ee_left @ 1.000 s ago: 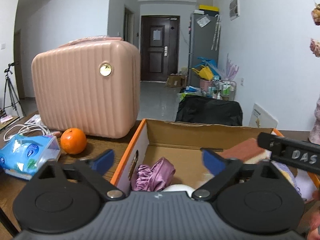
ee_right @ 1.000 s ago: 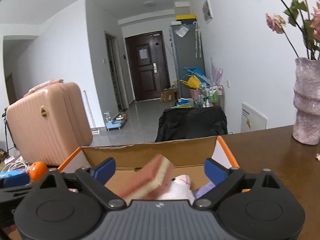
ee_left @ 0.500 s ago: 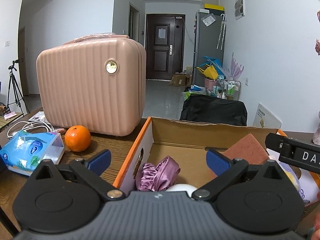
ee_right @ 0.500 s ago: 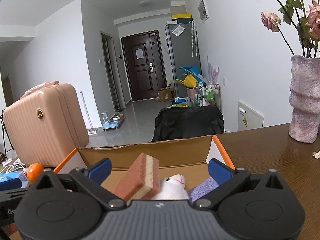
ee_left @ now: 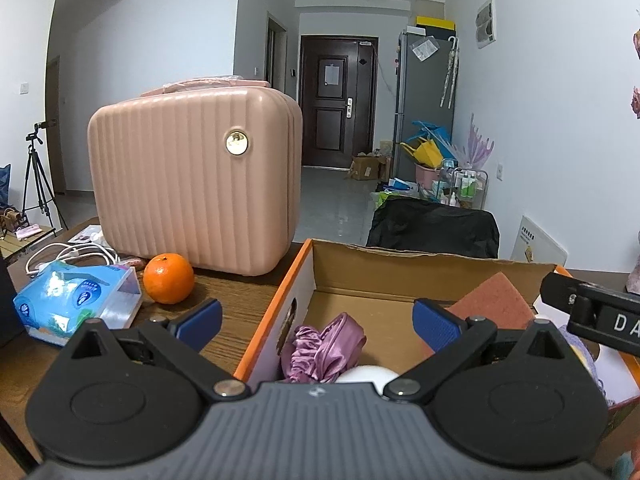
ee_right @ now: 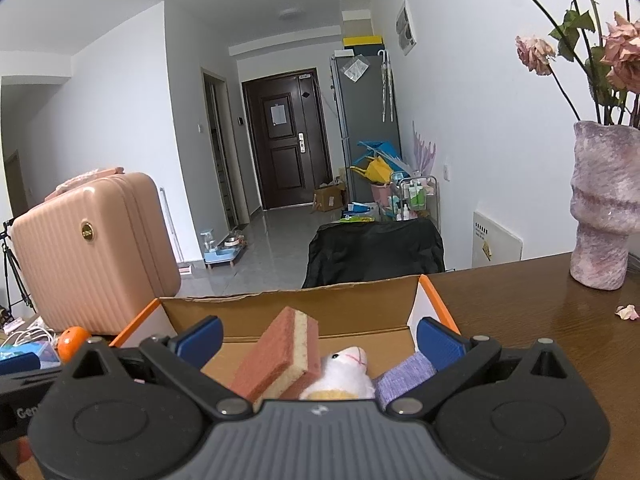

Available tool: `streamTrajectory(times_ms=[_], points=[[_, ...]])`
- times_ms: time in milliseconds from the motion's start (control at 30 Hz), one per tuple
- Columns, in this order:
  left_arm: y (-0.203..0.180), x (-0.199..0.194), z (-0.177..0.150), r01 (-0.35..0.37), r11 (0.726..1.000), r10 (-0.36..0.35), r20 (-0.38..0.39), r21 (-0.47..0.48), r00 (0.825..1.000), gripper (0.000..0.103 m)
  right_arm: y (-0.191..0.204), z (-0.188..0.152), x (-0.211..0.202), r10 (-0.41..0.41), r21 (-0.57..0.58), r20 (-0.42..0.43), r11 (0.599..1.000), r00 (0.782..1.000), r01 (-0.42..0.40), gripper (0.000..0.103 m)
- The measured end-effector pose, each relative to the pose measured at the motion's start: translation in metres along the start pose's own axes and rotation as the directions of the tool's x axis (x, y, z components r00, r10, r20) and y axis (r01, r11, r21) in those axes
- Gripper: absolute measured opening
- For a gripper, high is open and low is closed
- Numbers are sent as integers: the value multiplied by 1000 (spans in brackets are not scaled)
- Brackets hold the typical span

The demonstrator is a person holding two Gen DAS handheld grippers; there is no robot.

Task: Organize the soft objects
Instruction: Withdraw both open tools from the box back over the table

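The sponge is propped inside the cardboard box, tilted on edge against the white plush toy. Its long axis is seen to run from near to far, rising toward the far wall of the box, with the rust-red scouring face turned to the left and the yellow foam layer to the right. A lilac knitted piece is lodged just right of the toy, and a purple satin bundle is bunched at the near left corner of the box.

The right gripper is held spread wide above the sponge, nothing between its blue pads; the left gripper is likewise spread and empty, straddling the left wall of the box. The step in hand is judged to be a placing just completed, with all visible soft items already boxed. Next, either gripper would have to be carried toward a remaining soft item, perhaps the tissue pack lying left of the orange before the pink case, and closed gently.
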State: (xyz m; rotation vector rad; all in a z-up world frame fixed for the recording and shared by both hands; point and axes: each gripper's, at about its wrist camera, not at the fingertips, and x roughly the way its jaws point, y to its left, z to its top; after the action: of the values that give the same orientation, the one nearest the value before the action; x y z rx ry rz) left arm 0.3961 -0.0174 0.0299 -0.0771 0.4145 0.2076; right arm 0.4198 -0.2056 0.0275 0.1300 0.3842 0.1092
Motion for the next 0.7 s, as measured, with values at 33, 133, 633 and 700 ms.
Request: streamTrajectory(times_ms=[33, 133, 633, 700], points=[[1, -1, 0, 0, 1000, 0, 1, -3, 1000, 103, 0, -1, -2, 0, 1, 1, 1000, 1000, 0, 103], [5, -7, -2, -1, 1000, 1, 5, -11, 1000, 103, -3, -2, -8, -2, 8, 8, 1000, 1000, 2, 103], [19, -43, -13, 10, 1000, -10, 24, -14, 1000, 103, -6, -17, -45, 0, 5, 31, 1000, 1000, -1, 103], [20, -48, -15, 9, 1000, -9, 27, -11, 1000, 103, -6, -19, -50, 1, 3, 32, 1000, 999, -1, 103]])
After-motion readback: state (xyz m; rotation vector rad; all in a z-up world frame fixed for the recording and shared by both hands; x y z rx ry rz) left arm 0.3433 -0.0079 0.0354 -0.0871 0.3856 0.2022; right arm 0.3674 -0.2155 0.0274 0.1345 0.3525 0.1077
